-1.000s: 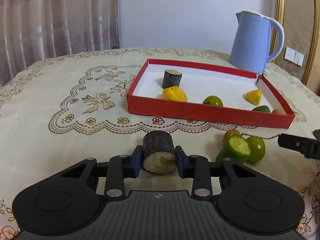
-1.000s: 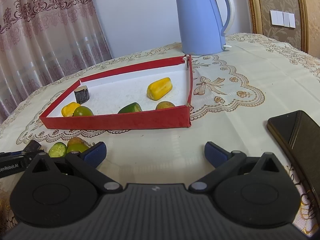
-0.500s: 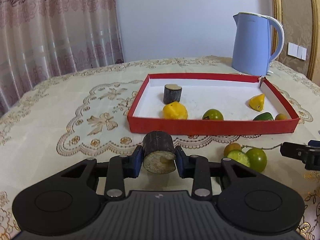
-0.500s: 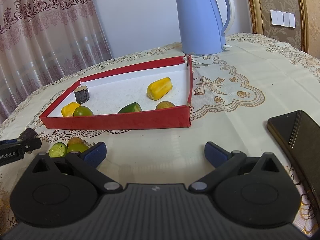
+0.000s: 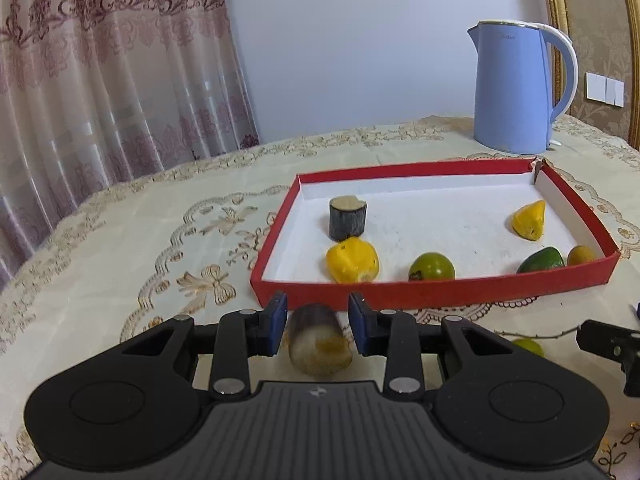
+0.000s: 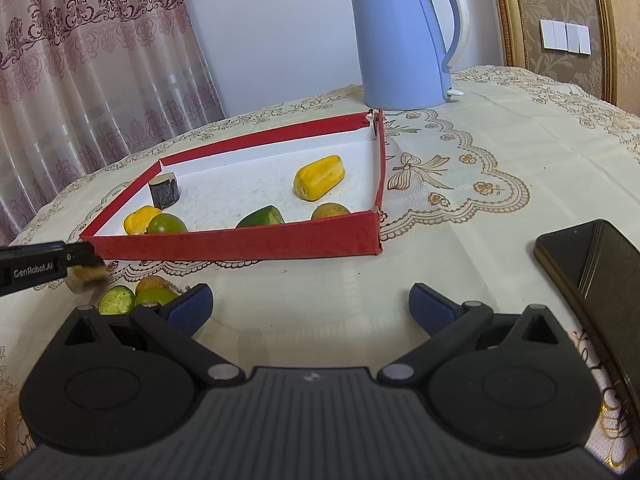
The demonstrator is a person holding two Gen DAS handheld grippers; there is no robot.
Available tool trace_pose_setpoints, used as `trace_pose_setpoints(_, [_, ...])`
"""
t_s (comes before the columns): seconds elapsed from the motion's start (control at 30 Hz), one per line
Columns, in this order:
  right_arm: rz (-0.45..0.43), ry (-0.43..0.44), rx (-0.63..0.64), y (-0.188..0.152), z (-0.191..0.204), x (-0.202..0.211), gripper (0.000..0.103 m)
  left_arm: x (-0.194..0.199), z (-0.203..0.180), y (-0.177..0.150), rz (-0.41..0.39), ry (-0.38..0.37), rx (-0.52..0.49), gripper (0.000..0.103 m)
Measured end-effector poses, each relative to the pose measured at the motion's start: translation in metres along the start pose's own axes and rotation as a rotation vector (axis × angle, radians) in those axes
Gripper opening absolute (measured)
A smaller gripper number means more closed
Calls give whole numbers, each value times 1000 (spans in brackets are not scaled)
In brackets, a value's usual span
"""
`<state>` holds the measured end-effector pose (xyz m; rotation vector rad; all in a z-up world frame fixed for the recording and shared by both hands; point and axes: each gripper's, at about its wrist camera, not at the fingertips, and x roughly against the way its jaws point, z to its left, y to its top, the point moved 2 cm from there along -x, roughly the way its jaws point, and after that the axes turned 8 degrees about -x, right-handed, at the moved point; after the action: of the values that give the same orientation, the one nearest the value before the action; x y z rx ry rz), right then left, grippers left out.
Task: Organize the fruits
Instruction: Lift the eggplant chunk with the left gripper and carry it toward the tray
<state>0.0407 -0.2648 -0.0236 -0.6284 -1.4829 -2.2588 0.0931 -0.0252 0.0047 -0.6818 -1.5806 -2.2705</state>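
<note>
- Sugarcane piece [image 5: 318,346], dark-skinned with a pale cut end facing me, sits clamped between the blue pads of my left gripper [image 5: 318,320], lifted just in front of the near wall of the red tray [image 5: 440,294].
- My right gripper [image 6: 310,306] has its jaws spread wide with nothing between them, hovering over the tablecloth [image 6: 460,216] in front of the tray.
- Inside the tray: a second sugarcane stub [image 5: 347,217] near the far left corner, a yellow chunk [image 5: 352,260] and a green round fruit [image 5: 432,267] by the near wall, another yellow piece [image 5: 530,220], a green cut piece [image 5: 541,260] and a small brownish fruit [image 5: 581,255] toward the right wall.
- Outside the tray's near wall, a cut green fruit [image 6: 116,300], a green round one [image 6: 154,296] and an orange-brown one [image 6: 151,282] lie together.
- Blue kettle [image 6: 404,40] stands behind the tray; a dark phone [image 6: 596,276] lies to the tray's right.
</note>
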Motion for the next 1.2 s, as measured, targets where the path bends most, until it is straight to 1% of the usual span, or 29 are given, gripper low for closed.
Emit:
trace_pose_setpoints(0.2, [-1, 0, 0, 0, 0, 0, 103, 1, 1, 6, -17, -2, 1, 33])
trace_pose_setpoints(0.23, [-1, 1, -1, 0, 0, 0, 103, 2, 4, 5, -16, -10, 13, 33])
trace_pose_setpoints(0.3, [-1, 1, -1, 0, 0, 0, 103, 4, 16, 1, -16, -65, 58, 34])
trace_pose_setpoints(0.33, [-1, 1, -1, 0, 0, 0, 103, 5, 23, -3, -11, -98, 78, 42])
trace_pose_setpoints(0.37, [-1, 1, -1, 0, 0, 0, 103, 5, 29, -7, -8, -122, 90, 52])
trace_pose_setpoints(0.4, [-1, 0, 0, 0, 0, 0, 103, 5, 34, -12, -7, -133, 95, 56])
trace_pose_setpoints(0.43, [-1, 0, 0, 0, 0, 0, 103, 6, 39, -17, -15, -133, 88, 58])
trace_pose_setpoints(0.53, [-1, 1, 0, 0, 0, 0, 103, 8, 46, -26, -34, -115, 5, 58])
trace_pose_setpoints(0.6, [0, -2, 2, 0, 0, 0, 103, 10, 47, -28, -44, -142, -59, 58])
trace_pose_setpoints(0.67, [0, -2, 4, 0, 0, 0, 103, 11, 44, -30, -52, -195, -131, 58])
trace_pose_setpoints(0.7, [0, -3, 5, 0, 1, 0, 103, 11, 42, -30, -57, -207, -149, 58])
trace_pose_setpoints(0.77, [0, -4, 5, 0, 0, 0, 103, 7, 39, -28, -50, -205, -172, 58])
trace_pose_setpoints(0.9, [0, -3, 5, 0, 0, 0, 103, -8, 37, -28, -10, -233, -206, 58])
trace_pose_setpoints(1.03, [1, -6, 9, -1, 1, 0, 103, -22, 44, -24, 1, -333, -303, 58])
trace_pose_setpoints(1.1, [2, -8, 11, -1, 2, -1, 103, -25, 47, -22, -15, -408, -382, 58])
trace_pose_setpoints(1.13, [2, -8, 11, -1, 2, -1, 103, -27, 48, -21, -15, -425, -416, 58])
trace_pose_setpoints(1.2, [1, -7, 9, 0, 2, 0, 103, -31, 51, -19, 2, -508, -462, 58])
